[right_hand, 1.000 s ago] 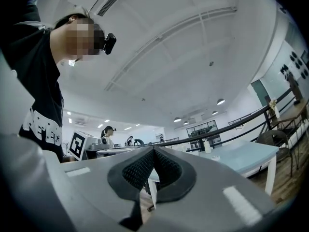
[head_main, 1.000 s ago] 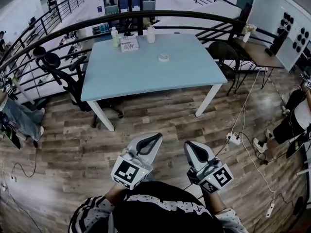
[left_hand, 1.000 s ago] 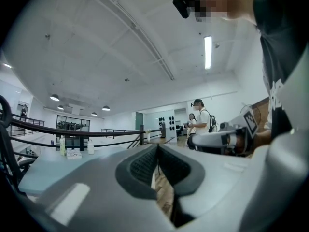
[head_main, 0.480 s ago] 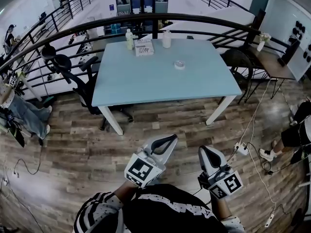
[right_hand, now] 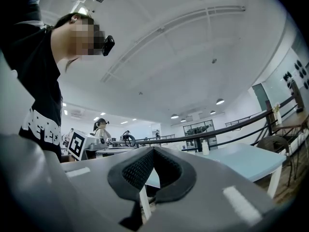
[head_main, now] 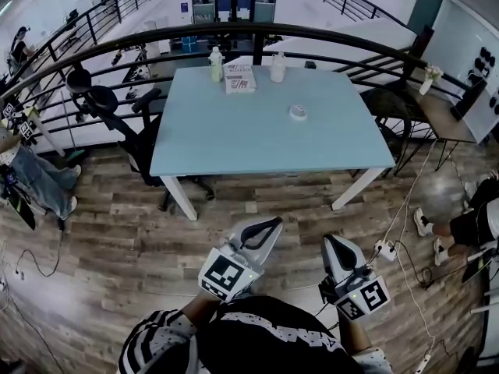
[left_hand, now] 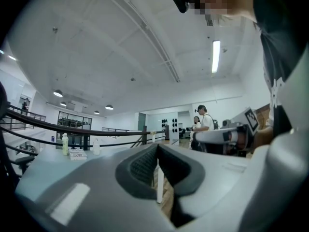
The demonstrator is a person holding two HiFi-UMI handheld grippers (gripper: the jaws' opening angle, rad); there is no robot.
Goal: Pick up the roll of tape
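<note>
The roll of tape (head_main: 297, 112), small and white, lies on the light blue table (head_main: 234, 142) right of its middle, far ahead of both grippers. My left gripper (head_main: 265, 224) and right gripper (head_main: 337, 245) are held low over the wooden floor, short of the table's front edge. Both are shut with nothing between the jaws. In the left gripper view the left gripper (left_hand: 157, 148) has its jaws closed together, with the table's edge (left_hand: 34, 170) at the left. The right gripper (right_hand: 153, 152) shows its jaws pressed together too, the table (right_hand: 251, 159) to its right. The tape shows in neither gripper view.
A green bottle (head_main: 216, 64), a box (head_main: 240, 79) and a white bottle (head_main: 277, 67) stand at the table's far edge. A black office chair (head_main: 105, 104) sits at the left. A curved black railing (head_main: 257, 31) runs behind. Cables and a power strip (head_main: 383, 248) lie at the right.
The table and tape have shifted rightwards and slightly lower in the head view as the person walks up to it. Both grippers stay shut and empty.
</note>
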